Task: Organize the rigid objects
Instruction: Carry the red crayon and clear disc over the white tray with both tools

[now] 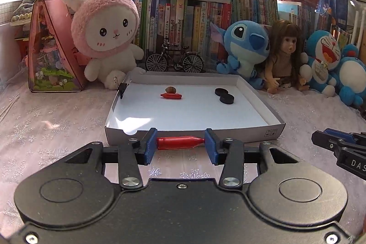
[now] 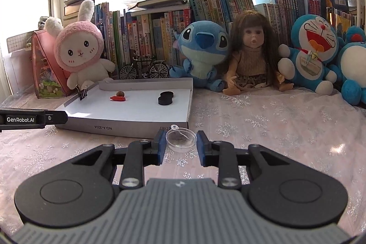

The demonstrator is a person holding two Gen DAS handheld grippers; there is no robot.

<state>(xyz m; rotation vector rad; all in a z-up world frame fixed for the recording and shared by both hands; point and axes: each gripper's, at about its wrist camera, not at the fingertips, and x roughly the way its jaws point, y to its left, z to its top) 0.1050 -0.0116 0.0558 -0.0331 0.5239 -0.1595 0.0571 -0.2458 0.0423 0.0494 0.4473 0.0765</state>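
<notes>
My left gripper (image 1: 180, 143) is shut on a red bottle-shaped piece (image 1: 179, 143), held lengthwise between the blue pads just in front of the white cardboard tray (image 1: 192, 133). In the tray lie a second red piece (image 1: 171, 96), a brown nut-like object (image 1: 170, 90) and two black discs (image 1: 224, 95). My right gripper (image 2: 180, 144) has its pads at either side of a small clear plastic dish (image 2: 181, 138) over the cloth, right of the tray (image 2: 121, 127); the left pad shows a slight gap. The tray's contents also show in the right wrist view: red piece (image 2: 117, 98), discs (image 2: 165, 98).
A binder clip (image 1: 122, 86) is clamped on the tray's left wall. Plush toys, a doll (image 2: 250, 54), a model bicycle (image 1: 175, 61) and rows of books line the back. A pink triangular box (image 1: 51, 47) stands at the left. The right gripper's body (image 1: 343, 148) shows at the left view's edge.
</notes>
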